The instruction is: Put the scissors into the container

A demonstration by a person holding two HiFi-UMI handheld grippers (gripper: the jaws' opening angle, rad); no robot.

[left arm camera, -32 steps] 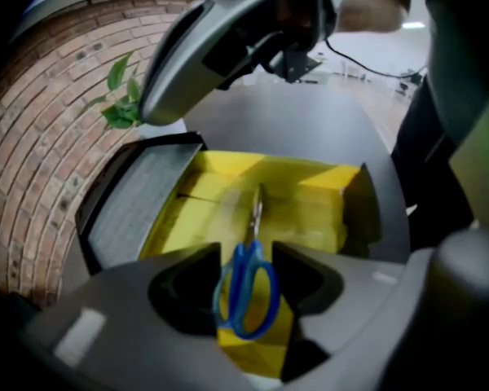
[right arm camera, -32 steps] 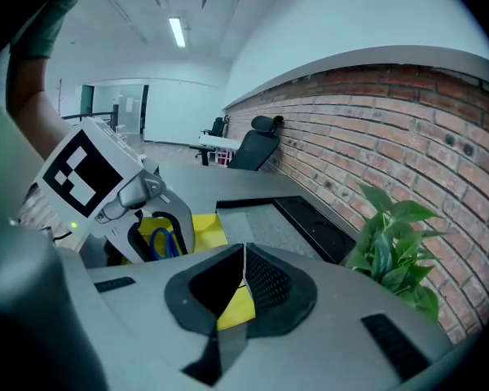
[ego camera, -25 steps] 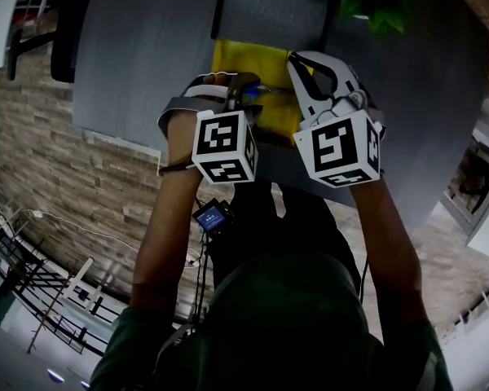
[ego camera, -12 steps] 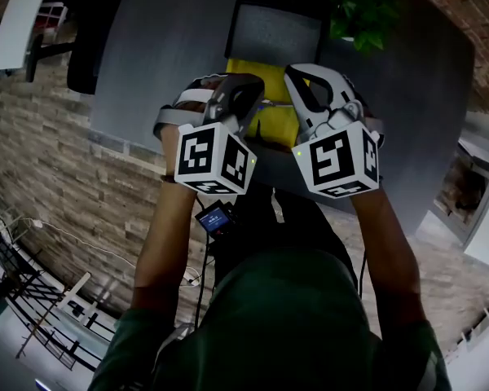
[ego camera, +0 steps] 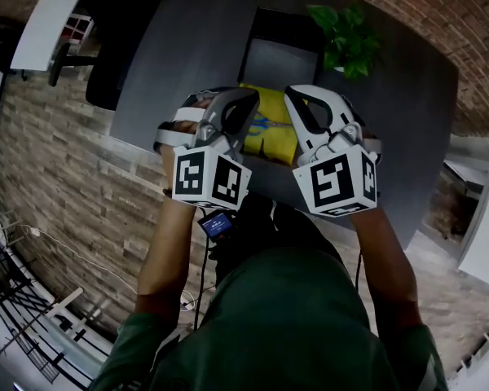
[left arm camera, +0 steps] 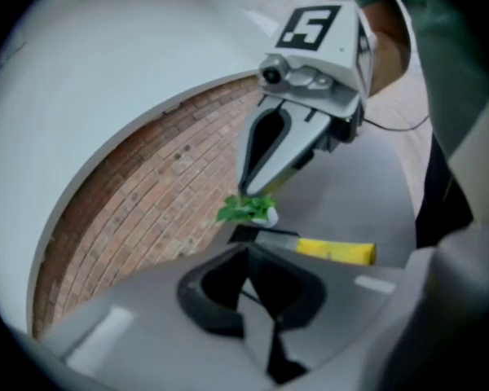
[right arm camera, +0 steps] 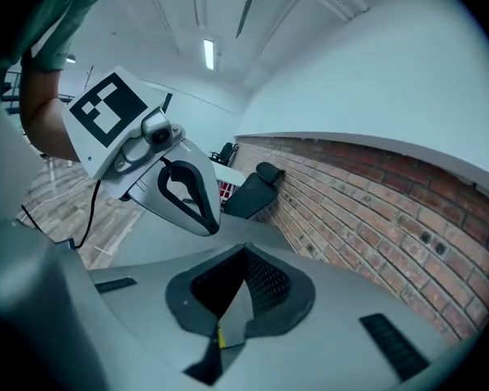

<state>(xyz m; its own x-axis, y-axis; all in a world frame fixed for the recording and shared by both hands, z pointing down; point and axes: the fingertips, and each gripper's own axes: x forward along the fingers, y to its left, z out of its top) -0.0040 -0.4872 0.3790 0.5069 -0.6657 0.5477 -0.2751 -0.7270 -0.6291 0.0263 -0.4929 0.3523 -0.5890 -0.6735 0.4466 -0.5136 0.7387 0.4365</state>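
Head view: I am holding the left gripper [ego camera: 246, 98] and right gripper [ego camera: 295, 96] over the desk [ego camera: 407, 120], the scissors [ego camera: 264, 125] lying in the yellow container [ego camera: 284, 141] between them. Left gripper view: its jaws are pressing together, empty. Right gripper view: its jaws are likewise sitting closed on nothing.

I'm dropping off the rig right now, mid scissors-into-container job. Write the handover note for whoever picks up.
Left gripper: shut, nothing between its jaws, held up over the near edge of the table.
Right gripper: shut, empty, held up beside the left one.
Things: the yellow container sits on the grey table, between the two grippers in the head view. A blue item, apparently the scissors, lies in it.
Done: the scissors look placed; neither gripper touches them.
Left: confirm they sit fully inside, since the head view shows them too small to be sure.
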